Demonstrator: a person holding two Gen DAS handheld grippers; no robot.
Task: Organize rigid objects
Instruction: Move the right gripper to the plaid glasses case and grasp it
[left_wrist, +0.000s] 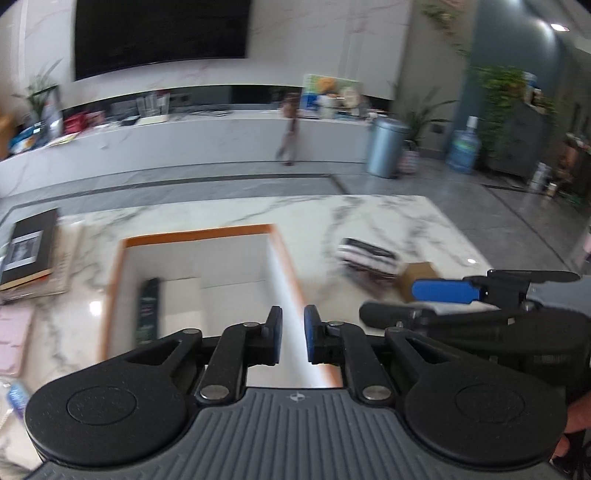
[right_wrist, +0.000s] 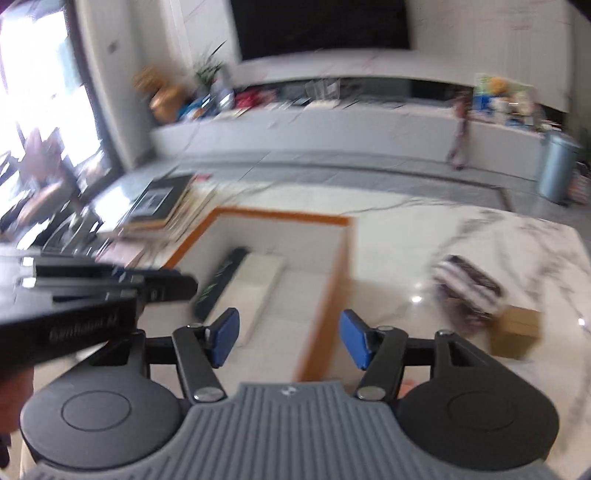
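We hold both tongs above a white marble tabletop with grey veining (left_wrist: 388, 218), and both views are smeared by motion blur. Our left tongs (left_wrist: 293, 338) hang over the right wall of an open white box with an orange rim (left_wrist: 199, 232); their blue pads stand slightly apart with a narrow gap between them, and nothing is between them. Our right tongs (right_wrist: 290, 338) stand wide apart and empty above the same box, seen in the right wrist view with its orange edge (right_wrist: 280, 214) running under the gap. Inside the box a slim black rectangular object with pale markings (left_wrist: 147, 310) lies along the left wall, and just beside it on the box floor sits a flat white rectangular block (right_wrist: 258, 280). On the bare tabletop to the right of the box rests a black-and-white striped packet (left_wrist: 369, 260), tilted, and a small brown cardboard box (left_wrist: 417, 278) touches or nearly touches its near side; the blur keeps us from telling which. At the far left of the tabletop a black-covered book (left_wrist: 29, 249) lies on top of a stack of papers, with a pale pink pad (left_wrist: 13, 339) nearer to us. In the left wrist view the right tongs reach in from the right edge, one blue pad (left_wrist: 443, 290) turned flat. Beyond the tabletop we see a grey tiled floor, a long white counter crowded with items and a grey-blue cylindrical bin (left_wrist: 386, 147).
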